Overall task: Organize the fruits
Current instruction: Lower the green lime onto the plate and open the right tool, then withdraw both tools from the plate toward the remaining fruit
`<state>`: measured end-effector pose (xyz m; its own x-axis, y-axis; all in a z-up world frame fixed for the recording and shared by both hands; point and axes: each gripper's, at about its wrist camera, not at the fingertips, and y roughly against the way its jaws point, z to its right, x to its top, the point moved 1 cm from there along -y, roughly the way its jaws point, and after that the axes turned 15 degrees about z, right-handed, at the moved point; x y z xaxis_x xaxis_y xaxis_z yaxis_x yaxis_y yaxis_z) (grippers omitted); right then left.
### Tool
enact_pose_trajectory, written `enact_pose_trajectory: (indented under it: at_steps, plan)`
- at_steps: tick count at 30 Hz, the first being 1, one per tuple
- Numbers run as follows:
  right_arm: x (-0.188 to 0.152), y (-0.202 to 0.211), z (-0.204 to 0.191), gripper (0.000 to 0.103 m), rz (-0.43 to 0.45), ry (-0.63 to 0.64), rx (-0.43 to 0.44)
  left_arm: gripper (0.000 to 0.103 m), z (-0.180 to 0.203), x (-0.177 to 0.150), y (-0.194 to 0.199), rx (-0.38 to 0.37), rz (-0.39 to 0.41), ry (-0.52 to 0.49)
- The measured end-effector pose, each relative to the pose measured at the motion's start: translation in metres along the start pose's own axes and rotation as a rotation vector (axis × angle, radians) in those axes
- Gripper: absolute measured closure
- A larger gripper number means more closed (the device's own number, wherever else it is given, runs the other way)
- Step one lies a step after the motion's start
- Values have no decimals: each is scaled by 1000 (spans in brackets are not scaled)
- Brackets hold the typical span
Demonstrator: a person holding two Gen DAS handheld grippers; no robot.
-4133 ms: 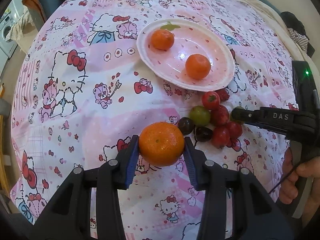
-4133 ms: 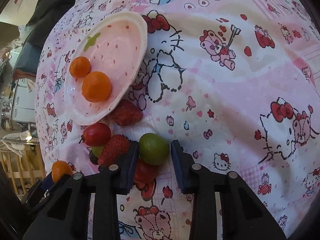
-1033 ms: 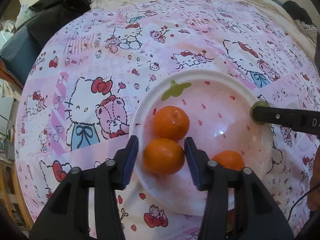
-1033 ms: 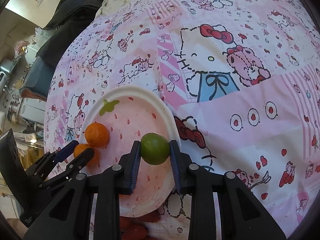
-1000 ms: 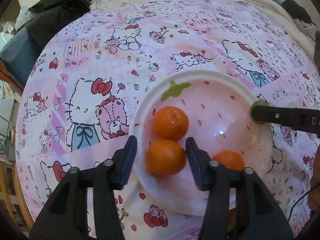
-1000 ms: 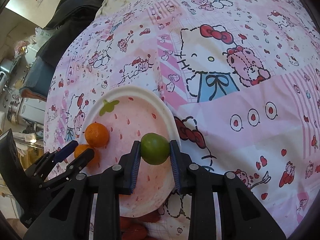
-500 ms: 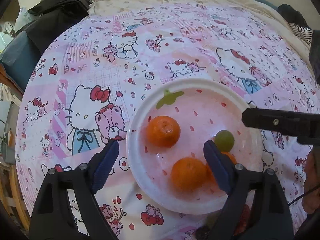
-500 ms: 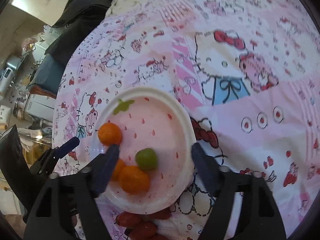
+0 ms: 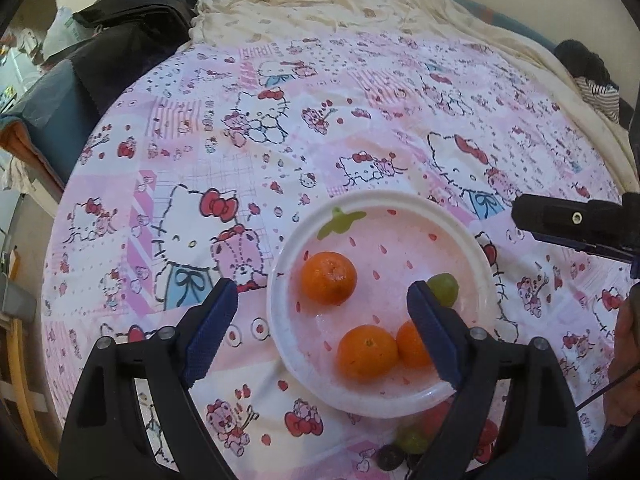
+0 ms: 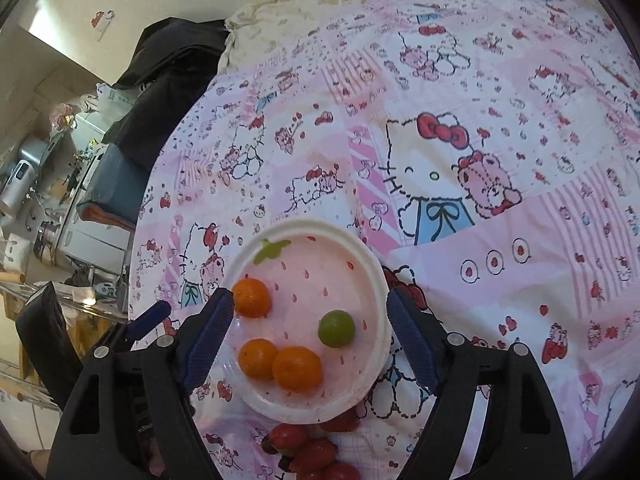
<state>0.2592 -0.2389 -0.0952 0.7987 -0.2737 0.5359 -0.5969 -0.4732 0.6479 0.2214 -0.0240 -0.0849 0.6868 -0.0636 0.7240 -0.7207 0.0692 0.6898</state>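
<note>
Under me lies a pink cartoon-cat bedsheet point(image 9: 248, 152); beyond it, a cream blanket point(image 9: 340, 4) and dark clothes point(image 10: 168, 84).

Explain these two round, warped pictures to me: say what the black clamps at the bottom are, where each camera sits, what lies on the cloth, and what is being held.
No robot arm is here: a person holds a two-finger clamp in each hand, and each clamp carries a wide-angle camera that looks along its fingers. One picture looks past the left gripper, the other past the right gripper. Both are open and hold nothing; their jaws have just been opening. Below them a strawberry-patterned plate lies on a pink cartoon-cat cloth. On it lie three oranges and one green fruit. More fruits, mostly red, lie on the cloth beside the plate.
</note>
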Motion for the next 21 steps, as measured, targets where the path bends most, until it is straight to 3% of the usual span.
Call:
enact_pose_trajectory:
  at_steps: [21]
  plan:
    - [-26,76,-14,22,62,35,-17,19,-39,-15,85,46,58,141]
